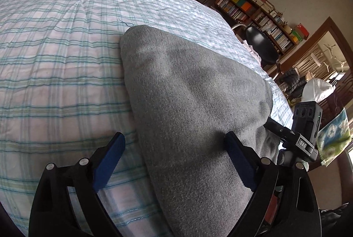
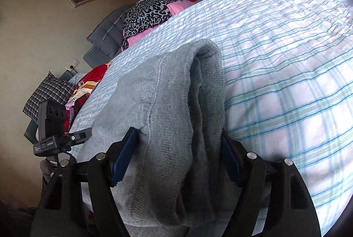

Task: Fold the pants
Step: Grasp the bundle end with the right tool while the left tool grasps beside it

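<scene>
Grey sweatpants lie folded on a plaid bedspread. In the left wrist view my left gripper is open, its blue pads spread wide; one pad is over the bedspread, the other rests on the grey cloth. In the right wrist view the pants show a stitched seam and a rolled fold. My right gripper is open, with the bundled cloth lying between its blue pads. The right gripper also shows in the left wrist view, beside the pants.
The bed fills most of both views. A leopard-print and pink pile lies at its far end, with red cloth and a checked pillow beside it. A bookshelf, a black chair and a doorway stand beyond the bed edge.
</scene>
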`<action>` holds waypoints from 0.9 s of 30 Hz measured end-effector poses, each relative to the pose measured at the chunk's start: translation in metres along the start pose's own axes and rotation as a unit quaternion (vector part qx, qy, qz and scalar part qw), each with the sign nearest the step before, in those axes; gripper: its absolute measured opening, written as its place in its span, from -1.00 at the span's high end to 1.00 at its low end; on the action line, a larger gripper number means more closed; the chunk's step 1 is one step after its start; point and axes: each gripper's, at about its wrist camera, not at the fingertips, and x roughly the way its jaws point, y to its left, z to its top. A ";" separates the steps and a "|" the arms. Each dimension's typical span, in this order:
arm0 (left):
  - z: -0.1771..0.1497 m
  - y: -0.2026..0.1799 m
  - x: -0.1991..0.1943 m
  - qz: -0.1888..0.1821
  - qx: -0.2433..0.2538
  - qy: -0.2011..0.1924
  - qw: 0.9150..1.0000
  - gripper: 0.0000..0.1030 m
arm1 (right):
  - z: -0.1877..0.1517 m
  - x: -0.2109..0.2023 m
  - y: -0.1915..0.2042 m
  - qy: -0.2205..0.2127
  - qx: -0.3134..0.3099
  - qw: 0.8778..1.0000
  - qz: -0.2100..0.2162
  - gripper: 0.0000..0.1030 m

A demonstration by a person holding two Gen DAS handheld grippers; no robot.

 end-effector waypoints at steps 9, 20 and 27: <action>-0.001 -0.005 0.009 -0.040 0.024 0.012 0.999 -0.79 | 0.014 0.032 0.017 0.055 -0.008 0.998 0.029 -0.42; 0.004 -0.017 -0.002 -0.045 0.043 -0.006 0.998 0.17 | 0.018 0.025 0.028 0.034 -0.029 0.999 0.029 0.24; 0.030 -0.035 -0.022 -0.044 0.077 -0.045 0.995 0.59 | 0.040 0.009 0.048 -0.005 -0.062 0.998 0.030 0.31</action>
